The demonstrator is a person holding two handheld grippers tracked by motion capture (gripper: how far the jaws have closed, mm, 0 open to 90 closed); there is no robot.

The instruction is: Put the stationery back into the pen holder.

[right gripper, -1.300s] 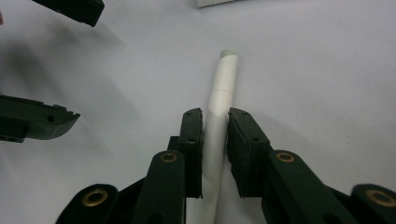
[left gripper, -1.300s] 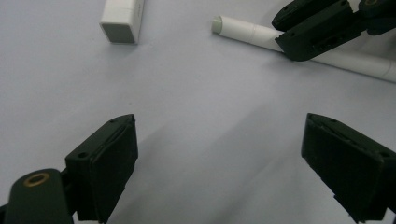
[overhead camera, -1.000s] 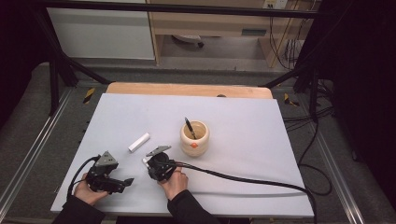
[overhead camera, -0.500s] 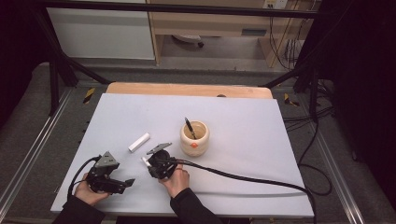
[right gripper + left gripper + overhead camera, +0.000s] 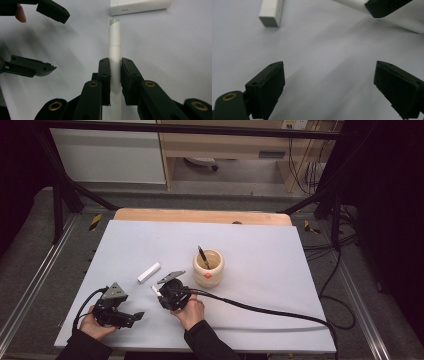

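Barely shifted since before, the right gripper (image 5: 115,72) clamps a white stick (image 5: 115,42); at nine o'clock, the left gripper (image 5: 332,85) gapes wide.

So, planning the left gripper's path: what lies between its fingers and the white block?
Nothing: bare white tabletop separates the left gripper from the white block, in the left gripper view.

The table (image 5: 280,285) has a flat, pale grey top, with a strip of light wood along its far edge. A small white block (image 5: 149,272) lies on it toward the left. A round tan cup (image 5: 208,268) stands near the middle, with a dark pen (image 5: 203,256) leaning inside. A black cable (image 5: 260,310) trails across the top to the right.
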